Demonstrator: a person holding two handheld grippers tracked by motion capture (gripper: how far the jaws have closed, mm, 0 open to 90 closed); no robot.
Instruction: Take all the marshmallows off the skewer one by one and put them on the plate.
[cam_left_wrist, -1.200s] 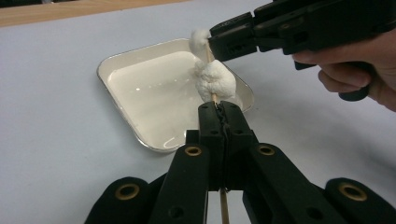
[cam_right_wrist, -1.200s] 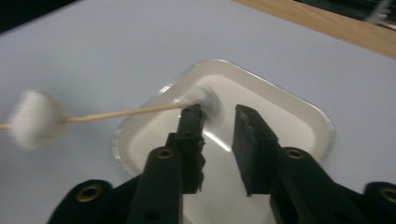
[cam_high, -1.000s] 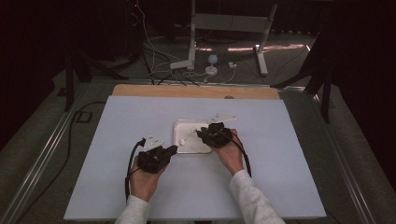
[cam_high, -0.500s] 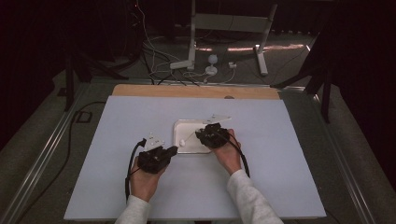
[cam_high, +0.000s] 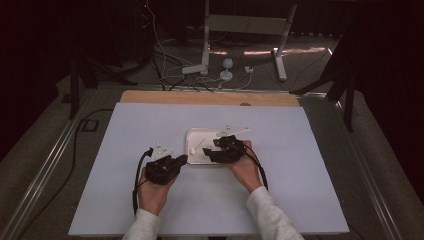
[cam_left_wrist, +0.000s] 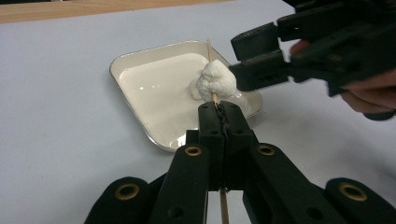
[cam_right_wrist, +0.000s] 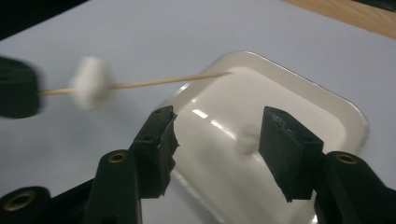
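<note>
At the centre of the left gripper view, the left gripper (cam_left_wrist: 219, 108) clamps its jaws on a skewer (cam_left_wrist: 209, 51) whose marshmallow (cam_left_wrist: 215, 82) could slide off or get knocked into the tray (cam_left_wrist: 140, 105), since the right gripper (cam_right_wrist: 215, 130), jaws just opening and empty, sits close beside it.

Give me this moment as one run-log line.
left gripper: shut on skewer | marshmallow: threaded on skewer, over tray | right gripper: fingers just opened, nothing between them | second marshmallow: in tray

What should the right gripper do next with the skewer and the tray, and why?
Probably lower the right gripper, jaws just opened and empty, onto the loose marshmallow in the tray. The left gripper holds the skewer, which already carries one marshmallow.
</note>
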